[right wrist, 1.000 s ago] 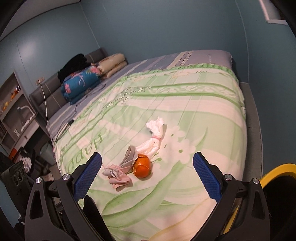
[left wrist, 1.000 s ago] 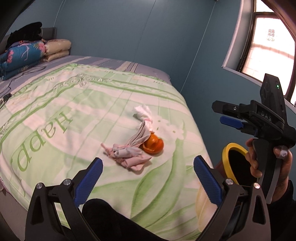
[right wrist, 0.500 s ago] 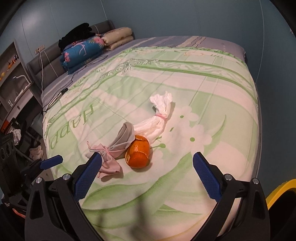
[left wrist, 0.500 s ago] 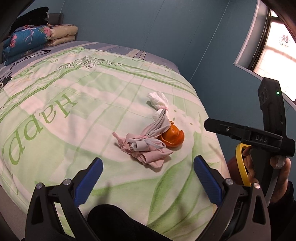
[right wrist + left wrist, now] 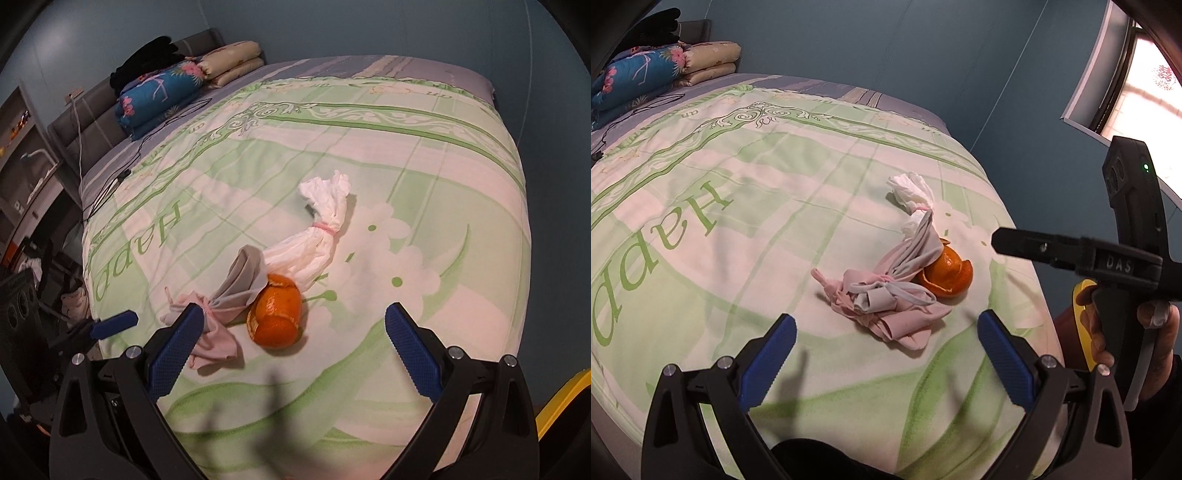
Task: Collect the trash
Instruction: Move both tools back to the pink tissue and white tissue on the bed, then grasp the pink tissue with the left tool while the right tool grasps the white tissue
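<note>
On the green and white bedspread point(image 5: 738, 258) lie three pieces of trash close together: an orange peel point(image 5: 945, 273) point(image 5: 277, 314), a crumpled pink and grey cloth point(image 5: 882, 299) point(image 5: 221, 306), and a white tissue bundle tied with a pink band point(image 5: 916, 195) point(image 5: 317, 240). My left gripper point(image 5: 886, 358) is open and empty, just short of the cloth. My right gripper point(image 5: 291, 350) is open and empty, hovering just before the orange peel. The right gripper's body also shows in the left wrist view point(image 5: 1108, 258), held by a hand.
A yellow-rimmed bin point(image 5: 1082, 325) point(image 5: 561, 402) stands beside the bed at the right. Folded quilts and pillows point(image 5: 177, 88) lie at the head of the bed. A cable point(image 5: 122, 173) trails on the sheet. Shelves point(image 5: 22, 155) stand at the left. A window point(image 5: 1145, 81) is at the upper right.
Both grippers have moved closer to the trash pile on the bed. Both stayed open. The trash has not moved.
</note>
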The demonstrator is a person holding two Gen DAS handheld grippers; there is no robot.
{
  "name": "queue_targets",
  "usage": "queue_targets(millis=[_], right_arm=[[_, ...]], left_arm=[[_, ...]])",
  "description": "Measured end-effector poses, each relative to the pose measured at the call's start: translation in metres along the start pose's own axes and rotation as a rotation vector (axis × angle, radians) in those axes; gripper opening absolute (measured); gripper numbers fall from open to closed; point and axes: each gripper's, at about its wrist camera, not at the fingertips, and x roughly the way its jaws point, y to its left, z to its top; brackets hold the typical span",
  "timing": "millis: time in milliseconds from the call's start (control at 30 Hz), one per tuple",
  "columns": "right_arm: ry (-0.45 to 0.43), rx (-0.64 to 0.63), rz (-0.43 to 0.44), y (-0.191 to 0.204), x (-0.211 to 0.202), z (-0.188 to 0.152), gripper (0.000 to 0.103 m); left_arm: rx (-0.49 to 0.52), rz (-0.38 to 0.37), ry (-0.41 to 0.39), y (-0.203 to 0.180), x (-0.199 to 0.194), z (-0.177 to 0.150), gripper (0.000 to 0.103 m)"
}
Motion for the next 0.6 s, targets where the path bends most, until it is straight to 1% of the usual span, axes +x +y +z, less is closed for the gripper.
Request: queue_targets(millis=[100, 167, 267, 333, 433, 600], right_arm=[[-0.022, 0.062, 0.007, -0.008, 0.001, 0.013, 0.094], [-0.035, 0.084, -0.004, -0.01, 0.004, 0.02, 0.094], [-0.049, 0.135, -0.005, -0.013, 0.012, 0.027, 0.094], [-0.068, 0.17, -0.003, -0.015, 0.015, 0.03, 0.094], [-0.07, 0.178, -0.001, -0.014, 0.019, 0.032, 0.094], [-0.055, 0.185, -0.025, -0.015, 0.034, 0.036, 0.094]], left_arm=[[-0.001, 0.008, -0.002, -0.001, 0.005, 0.004, 0.095], [0.006, 0.013, -0.002, -0.002, 0.008, 0.006, 0.095], [0.02, 0.036, -0.008, 0.0, 0.014, 0.008, 0.095], [0.006, 0.029, -0.006, 0.004, 0.018, 0.01, 0.095], [-0.017, 0.018, 0.001, 0.01, 0.022, 0.013, 0.095], [-0.04, 0.0, 0.017, 0.016, 0.03, 0.014, 0.095]])
